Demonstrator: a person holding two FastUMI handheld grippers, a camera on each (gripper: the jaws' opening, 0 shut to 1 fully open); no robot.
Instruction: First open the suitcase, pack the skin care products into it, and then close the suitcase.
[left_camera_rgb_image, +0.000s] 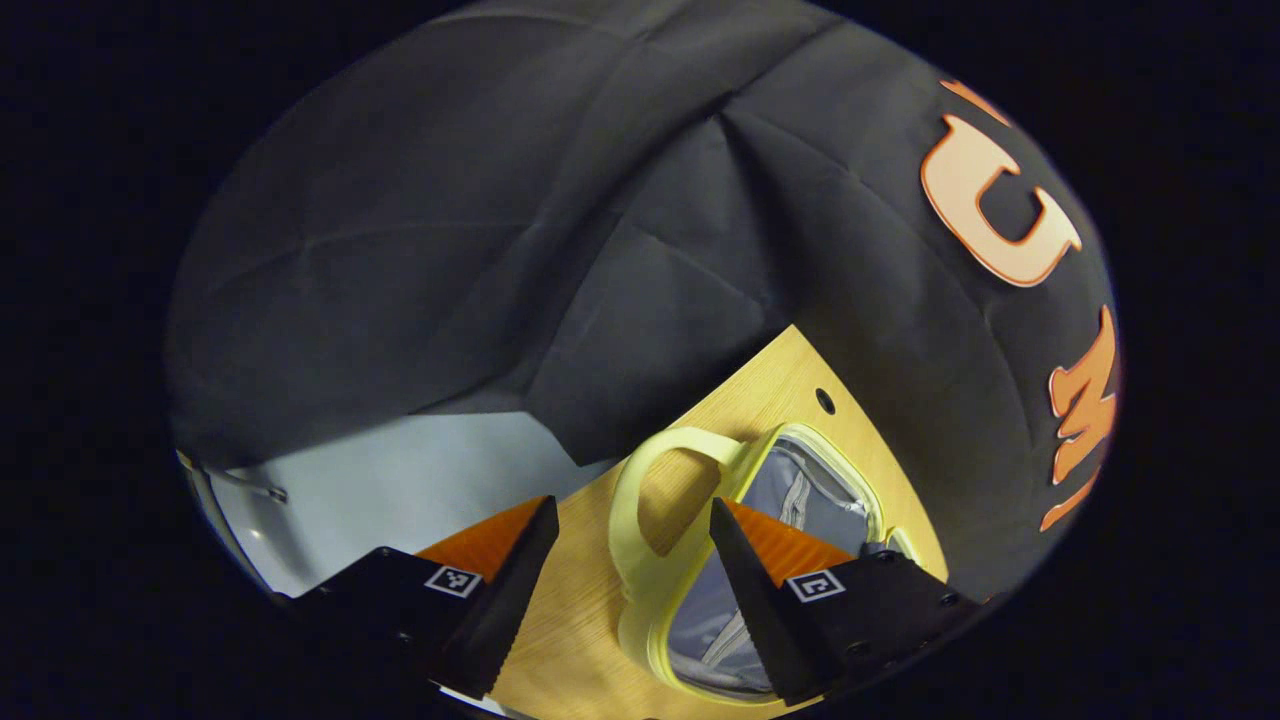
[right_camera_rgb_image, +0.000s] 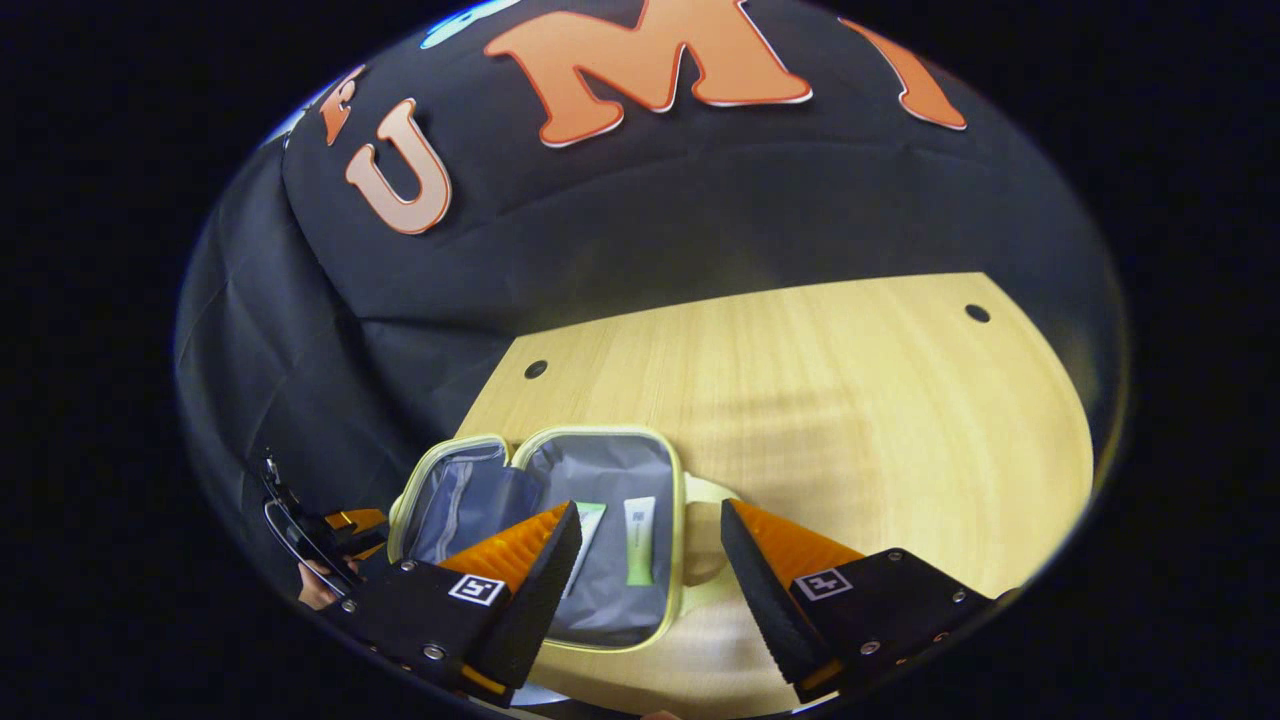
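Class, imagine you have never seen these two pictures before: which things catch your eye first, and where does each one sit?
The pale yellow suitcase lies open on the wooden table, its grey lining showing. Two skin care tubes lie side by side in its right half. In the left gripper view, the suitcase's looped handle sits between the open fingers of the left gripper; the right gripper hangs open above the tubes.

Right tool (right_camera_rgb_image: 650, 560) hides part of one tube (right_camera_rgb_image: 590, 522).

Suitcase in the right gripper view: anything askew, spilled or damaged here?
Nothing stands out. The suitcase lies open flat on the table, and two skin care tubes rest side by side inside one half. No spill or damage shows. Both grippers are open and apart from it.
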